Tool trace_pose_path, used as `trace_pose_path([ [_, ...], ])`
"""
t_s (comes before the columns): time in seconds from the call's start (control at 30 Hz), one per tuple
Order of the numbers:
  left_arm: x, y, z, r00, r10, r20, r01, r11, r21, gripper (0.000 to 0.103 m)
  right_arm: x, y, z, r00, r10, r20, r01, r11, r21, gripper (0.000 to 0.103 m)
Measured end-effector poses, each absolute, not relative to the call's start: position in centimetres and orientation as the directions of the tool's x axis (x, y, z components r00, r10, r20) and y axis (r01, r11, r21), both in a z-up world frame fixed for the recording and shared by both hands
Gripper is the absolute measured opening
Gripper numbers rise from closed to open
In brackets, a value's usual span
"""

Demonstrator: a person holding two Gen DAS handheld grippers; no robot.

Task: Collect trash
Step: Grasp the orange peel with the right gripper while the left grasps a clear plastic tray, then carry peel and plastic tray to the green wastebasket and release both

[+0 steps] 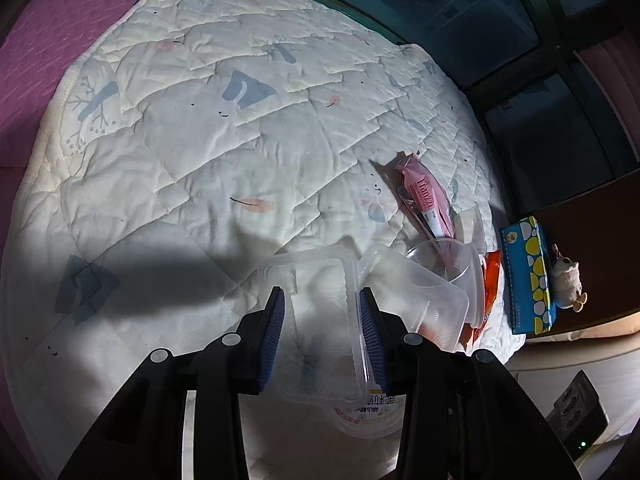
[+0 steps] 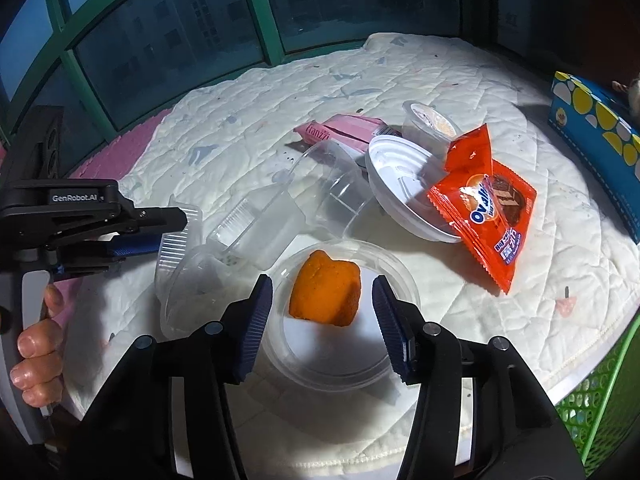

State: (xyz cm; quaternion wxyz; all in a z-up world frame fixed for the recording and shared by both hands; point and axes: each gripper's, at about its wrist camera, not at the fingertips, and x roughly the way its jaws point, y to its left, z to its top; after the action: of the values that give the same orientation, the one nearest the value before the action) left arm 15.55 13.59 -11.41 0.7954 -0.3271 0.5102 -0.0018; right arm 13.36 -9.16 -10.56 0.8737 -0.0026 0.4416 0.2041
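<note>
Between right tongs (image 2: 322,324): orange-filled cup (image 2: 344,312).

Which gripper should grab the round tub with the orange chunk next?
Right. The right gripper is open, its fingers bracketing the round tub holding the orange chunk. The left gripper already straddles a clear square tray off to the side.

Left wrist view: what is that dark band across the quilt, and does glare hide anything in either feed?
Left wrist view: a hard shadow crosses the quilt left of the left gripper; the clear plastic tray there reads faint. Right wrist view: bright light washes out the quilt, yet the orange Ovaltine wrapper stays sharp; fisheye bends the green window frame.
</note>
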Motion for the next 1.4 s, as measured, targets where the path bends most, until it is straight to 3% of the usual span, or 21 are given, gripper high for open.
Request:
trace_pose_path([
  [0.23,15.3,13.3,-11.1,0.481,-0.318,-0.817,-0.319,0.805,-0.501,0.038,13.9,-8.8,-11.4,0.522,0.334,-0.785,-0.351,0.923,0.159,0.042],
  [0.43,15.2,13.3,-11.2,0.472,-0.307,-0.827,-0.323,0.812,-0.486,0.044,13.8,-8.4,-11.8,0.517,0.329,-0.791,-0.361,0.921,0.146,0.039],
  [0.7,15.0,12.1,-11.6,0.464,-0.343,-0.817,-0.288,0.814,-0.505,0.045,13.0,-8.7,-11.0,0.532,0.343,-0.774,-0.366,0.918,0.155,0.034],
  [0.73,14.9,12.0,-11.6,0.463,-0.344,-0.816,-0.284,0.815,-0.505,0.044,12.9,-8.8,-10.9,0.532,0.347,-0.772,-0.366,0.917,0.16,0.034],
  [0.87,14.9,11.4,-11.3,0.463,-0.355,-0.813,-0.255,0.825,-0.505,0.023,12.2,-9.7,-10.1,0.54,0.368,-0.757,-0.36,0.914,0.188,0.033],
  [1.07,14.3,10.9,-9.8,0.488,-0.339,-0.805,-0.217,0.846,-0.487,0.007,11.5,-11.2,-9.1,0.548,0.401,-0.734,-0.339,0.909,0.244,0.032],
  [1.4,12.8,10.2,-5.4,0.552,-0.299,-0.779,-0.146,0.884,-0.443,0.006,9.2,-14.2,-6.3,0.603,0.423,-0.676,-0.32,0.905,0.281,0.032],
])
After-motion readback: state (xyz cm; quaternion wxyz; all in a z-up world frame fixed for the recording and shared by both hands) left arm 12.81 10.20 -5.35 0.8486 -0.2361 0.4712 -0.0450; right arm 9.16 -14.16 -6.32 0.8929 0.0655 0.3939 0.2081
